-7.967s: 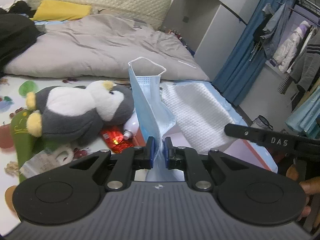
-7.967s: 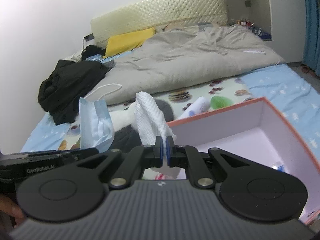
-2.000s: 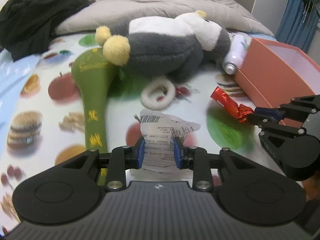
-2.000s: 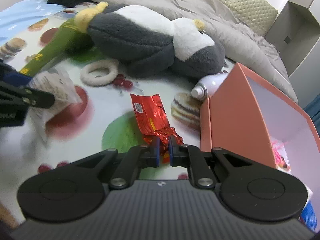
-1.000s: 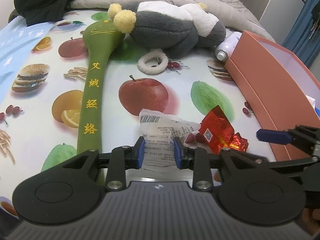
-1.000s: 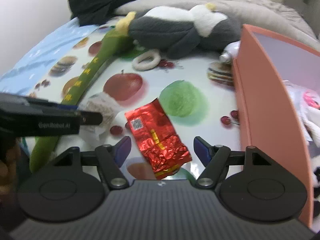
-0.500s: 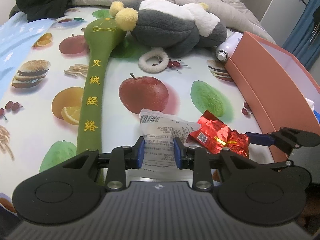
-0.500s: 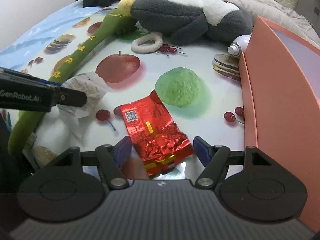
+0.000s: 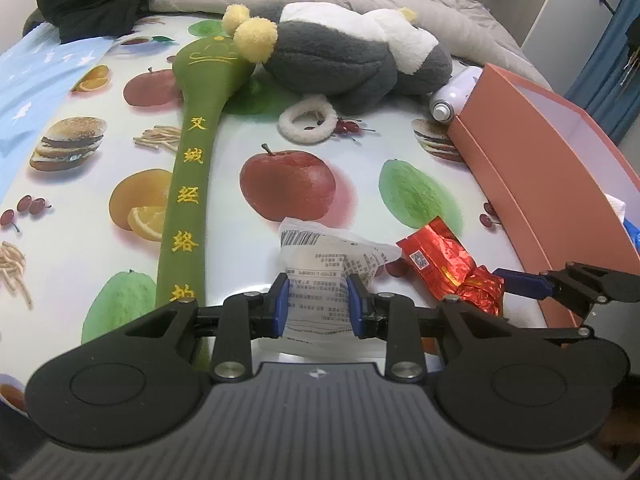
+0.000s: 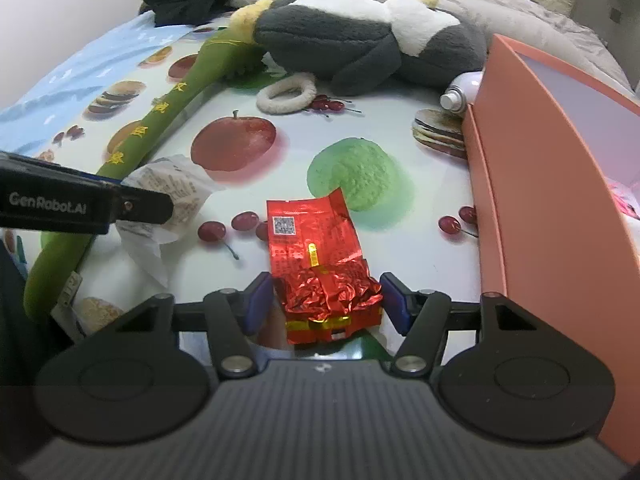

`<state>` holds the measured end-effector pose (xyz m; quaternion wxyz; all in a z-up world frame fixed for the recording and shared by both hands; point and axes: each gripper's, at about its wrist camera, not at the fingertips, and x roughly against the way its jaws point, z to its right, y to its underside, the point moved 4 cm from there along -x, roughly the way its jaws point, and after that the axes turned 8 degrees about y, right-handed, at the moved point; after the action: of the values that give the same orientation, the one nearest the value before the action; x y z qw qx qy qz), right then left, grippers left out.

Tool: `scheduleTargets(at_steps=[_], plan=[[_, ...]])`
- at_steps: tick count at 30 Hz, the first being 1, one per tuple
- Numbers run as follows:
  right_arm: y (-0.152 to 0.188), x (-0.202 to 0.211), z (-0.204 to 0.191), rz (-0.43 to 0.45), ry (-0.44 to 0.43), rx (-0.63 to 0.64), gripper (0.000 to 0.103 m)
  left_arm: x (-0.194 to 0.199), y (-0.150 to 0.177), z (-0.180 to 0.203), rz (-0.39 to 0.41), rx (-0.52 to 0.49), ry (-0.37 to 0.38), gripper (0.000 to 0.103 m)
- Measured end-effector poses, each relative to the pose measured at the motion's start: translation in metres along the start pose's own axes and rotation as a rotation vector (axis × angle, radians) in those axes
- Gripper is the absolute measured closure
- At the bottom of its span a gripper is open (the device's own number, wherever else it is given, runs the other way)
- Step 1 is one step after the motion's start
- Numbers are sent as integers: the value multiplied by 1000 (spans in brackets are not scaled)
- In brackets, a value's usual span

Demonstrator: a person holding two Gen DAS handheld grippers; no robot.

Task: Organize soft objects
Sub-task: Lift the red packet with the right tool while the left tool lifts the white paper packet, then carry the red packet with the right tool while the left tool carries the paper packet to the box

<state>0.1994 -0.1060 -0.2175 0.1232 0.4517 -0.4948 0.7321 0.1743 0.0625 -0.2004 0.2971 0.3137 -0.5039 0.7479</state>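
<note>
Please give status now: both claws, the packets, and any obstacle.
Left claw shut on white packet. Right claw closing around red foil packet, pads not yet pressing. Pink box close on the right, path clear.

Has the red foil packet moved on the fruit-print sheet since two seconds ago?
Yes. The red foil packet has come away from the orange box corner and the spray bottle, nearer the camera, past the printed green fruit.

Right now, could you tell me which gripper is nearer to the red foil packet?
Right. The right gripper straddles the red foil packet, its jaws just closing in around the crumpled end. The left gripper, beside it, clamps the white printed packet.
</note>
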Motion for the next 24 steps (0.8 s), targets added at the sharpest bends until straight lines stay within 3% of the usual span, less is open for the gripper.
scheduleTargets(at_steps=[11, 24], plan=[[-6, 34, 14, 43, 42, -76, 43, 13, -3, 18, 21, -6, 31, 69], [-29, 94, 50, 134, 77, -175, 43, 46, -36, 58, 72, -12, 85, 69]])
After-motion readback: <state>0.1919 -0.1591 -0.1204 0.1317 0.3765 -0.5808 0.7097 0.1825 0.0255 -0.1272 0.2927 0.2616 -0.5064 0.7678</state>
